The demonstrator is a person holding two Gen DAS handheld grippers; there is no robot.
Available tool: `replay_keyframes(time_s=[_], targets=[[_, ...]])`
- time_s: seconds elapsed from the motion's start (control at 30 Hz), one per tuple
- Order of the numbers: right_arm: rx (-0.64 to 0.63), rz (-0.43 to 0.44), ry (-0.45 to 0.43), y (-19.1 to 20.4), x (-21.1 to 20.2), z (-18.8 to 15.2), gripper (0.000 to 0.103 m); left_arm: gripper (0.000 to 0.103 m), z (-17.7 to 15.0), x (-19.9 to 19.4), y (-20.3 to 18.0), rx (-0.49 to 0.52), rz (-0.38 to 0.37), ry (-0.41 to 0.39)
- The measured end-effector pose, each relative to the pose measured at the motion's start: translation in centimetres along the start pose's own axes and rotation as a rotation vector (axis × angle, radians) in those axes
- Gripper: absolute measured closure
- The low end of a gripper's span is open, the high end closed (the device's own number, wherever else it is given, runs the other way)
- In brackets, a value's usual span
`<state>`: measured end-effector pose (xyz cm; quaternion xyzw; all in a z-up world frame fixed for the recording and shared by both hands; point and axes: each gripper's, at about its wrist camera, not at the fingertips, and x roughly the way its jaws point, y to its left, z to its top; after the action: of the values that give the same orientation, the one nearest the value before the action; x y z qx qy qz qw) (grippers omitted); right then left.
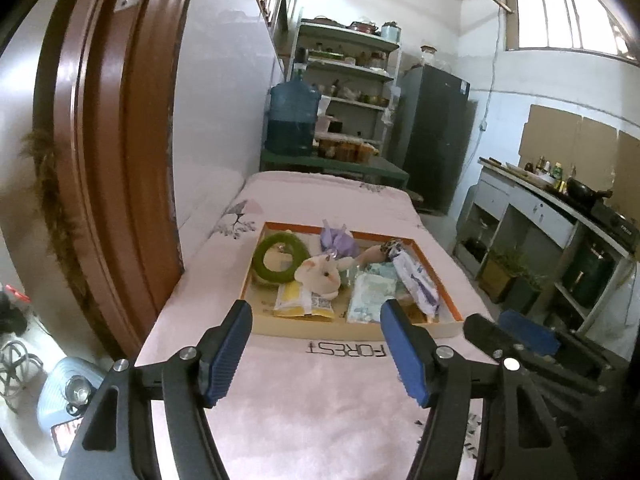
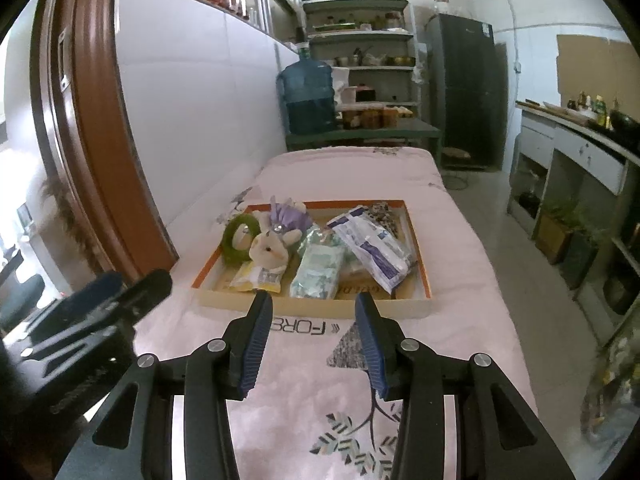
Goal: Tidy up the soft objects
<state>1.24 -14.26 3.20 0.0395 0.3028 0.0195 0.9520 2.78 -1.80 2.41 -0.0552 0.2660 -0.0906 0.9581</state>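
Note:
A shallow cardboard tray with an orange rim (image 1: 360, 330) (image 2: 312, 306) lies on a pink bedspread. Inside it are a green fuzzy ring (image 1: 266, 258) (image 2: 230, 242), a cream plush bunny (image 1: 320, 278) (image 2: 270, 250), a purple pouch (image 1: 336, 242) (image 2: 286, 216), a yellow packet (image 1: 298, 302) (image 2: 254, 276), a pale green tissue pack (image 1: 370, 296) (image 2: 318, 274) and a white-and-blue packet (image 1: 416, 282) (image 2: 376, 248). My left gripper (image 1: 316, 320) hangs open short of the tray's near wall, nothing between its fingers. My right gripper (image 2: 312, 312) is open and empty too, just before the tray.
The bed (image 1: 320, 400) runs along a white wall, with a brown door frame (image 1: 120, 160) at its left. A blue water jug (image 1: 294, 118), shelves (image 2: 360, 52) and a dark fridge (image 2: 464, 92) stand beyond the bed's far end. A kitchen counter (image 2: 580, 144) lines the right side.

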Motion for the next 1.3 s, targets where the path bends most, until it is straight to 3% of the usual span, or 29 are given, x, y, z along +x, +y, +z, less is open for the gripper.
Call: replay_keyframes(time_s=[0.2, 0.4, 0.7, 0.87, 1.3], targets=[[0.006, -0.023, -0.015, 0.1, -1.6, -0.4, 0.059, 0.036, -0.2, -1.6, -0.5, 0.003, 0.003, 0.002], [0.008, -0.047, -0.03, 0.2, -2.9, -0.9, 0.058, 0.036, -0.7, -2.5, -1.2, 0.036, 0.071, -0.01], [-0.036, -0.075, -0.09, 2.1, -5.9, -1.7, 0.058, 0.037, -1.2, -4.4, -1.2, 0.032, 0.092, -0.032], [-0.043, -0.086, -0.095, 2.8, -6.5, -2.2, 0.053, 0.037, -1.4, -5.3, -1.1, 0.038, 0.13, -0.048], [-0.021, -0.102, -0.086, 2.7, -6.6, -2.5, 0.053, 0.037, -2.2, -5.9, -0.6, 0.062, 0.144, -0.039]])
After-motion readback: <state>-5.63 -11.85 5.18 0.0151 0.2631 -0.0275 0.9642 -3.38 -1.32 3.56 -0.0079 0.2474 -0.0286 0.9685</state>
